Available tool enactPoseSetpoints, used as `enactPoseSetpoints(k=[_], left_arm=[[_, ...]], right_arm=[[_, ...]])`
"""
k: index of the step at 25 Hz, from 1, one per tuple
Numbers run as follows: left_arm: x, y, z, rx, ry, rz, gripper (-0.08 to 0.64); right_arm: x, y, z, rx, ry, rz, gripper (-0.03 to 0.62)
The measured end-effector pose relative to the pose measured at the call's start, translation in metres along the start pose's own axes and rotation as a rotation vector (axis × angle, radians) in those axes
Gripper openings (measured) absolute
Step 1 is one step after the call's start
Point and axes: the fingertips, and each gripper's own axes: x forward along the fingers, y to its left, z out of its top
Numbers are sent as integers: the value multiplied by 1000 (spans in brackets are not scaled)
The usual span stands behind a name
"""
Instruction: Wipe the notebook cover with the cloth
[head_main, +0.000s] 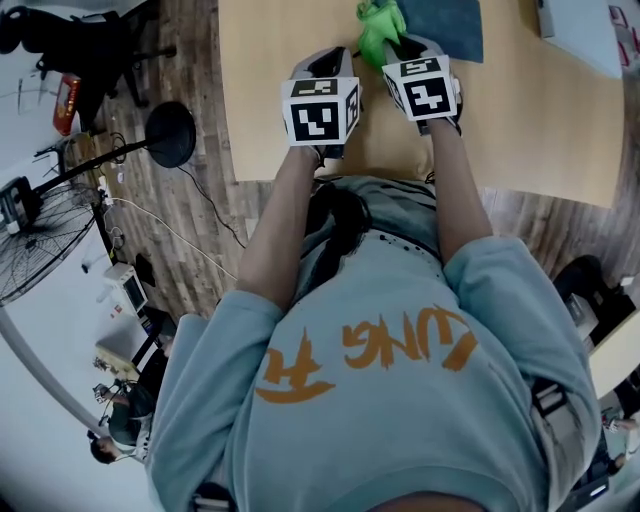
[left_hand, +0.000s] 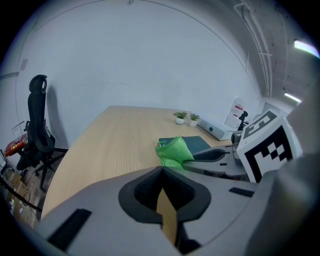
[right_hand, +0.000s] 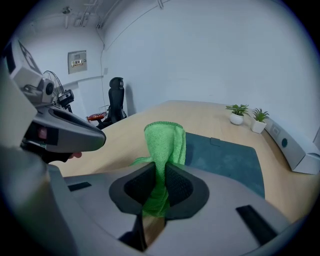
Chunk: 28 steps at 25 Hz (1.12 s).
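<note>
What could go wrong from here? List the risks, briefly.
1. The right gripper pinches the cloth in a narrow upright bunch; the jaws, not the fabric, might scrape the notebook.
2. The left gripper is shut, empty and off the notebook; unheld, the notebook may slide on the table.

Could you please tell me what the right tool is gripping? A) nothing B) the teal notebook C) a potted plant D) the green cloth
D: the right gripper view shows the right tool with its jaws closed on the green cloth, while the notebook lies flat beyond it.
</note>
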Motion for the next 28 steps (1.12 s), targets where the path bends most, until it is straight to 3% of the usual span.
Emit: enactPoseSetpoints(k=[28], left_arm=[[25,-42,-35,96,149,-74,20]], right_arm=[[-26,-75,-26,165,-33,-122,49]])
